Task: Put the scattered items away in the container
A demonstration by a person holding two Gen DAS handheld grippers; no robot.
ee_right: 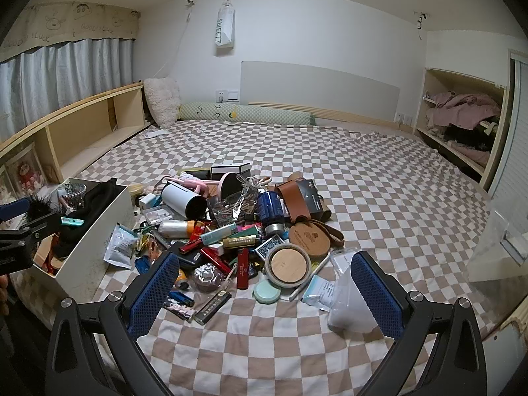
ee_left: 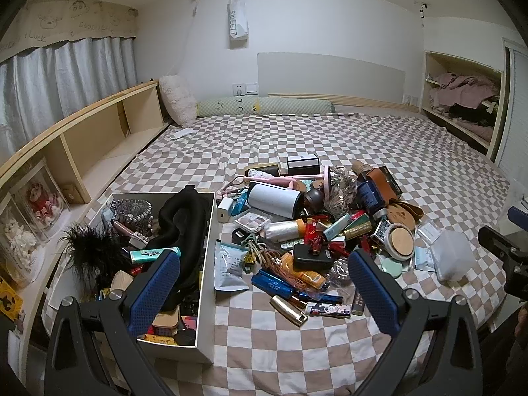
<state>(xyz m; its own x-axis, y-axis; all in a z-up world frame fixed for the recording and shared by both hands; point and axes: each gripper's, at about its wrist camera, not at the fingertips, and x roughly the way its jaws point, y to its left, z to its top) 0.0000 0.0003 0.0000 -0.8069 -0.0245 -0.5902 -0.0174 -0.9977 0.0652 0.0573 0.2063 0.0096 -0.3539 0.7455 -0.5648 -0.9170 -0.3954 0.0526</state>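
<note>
Checkered bedspread (ee_right: 346, 171) bare upper right, clutter pile (ee_right: 237, 231) centre | white box (ee_left: 206, 264) lower left | left gripper (ee_left: 264, 288), right gripper (ee_right: 265, 288) tilted downward, jaws spread wide, empty

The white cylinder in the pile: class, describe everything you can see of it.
The white cylinder lies on its side at the pile's back left, near the white container. Its body looks smooth and matte, with a dark end facing the camera on the right. A pink stand lies behind it, and a small clear tray sits at its front.
</note>
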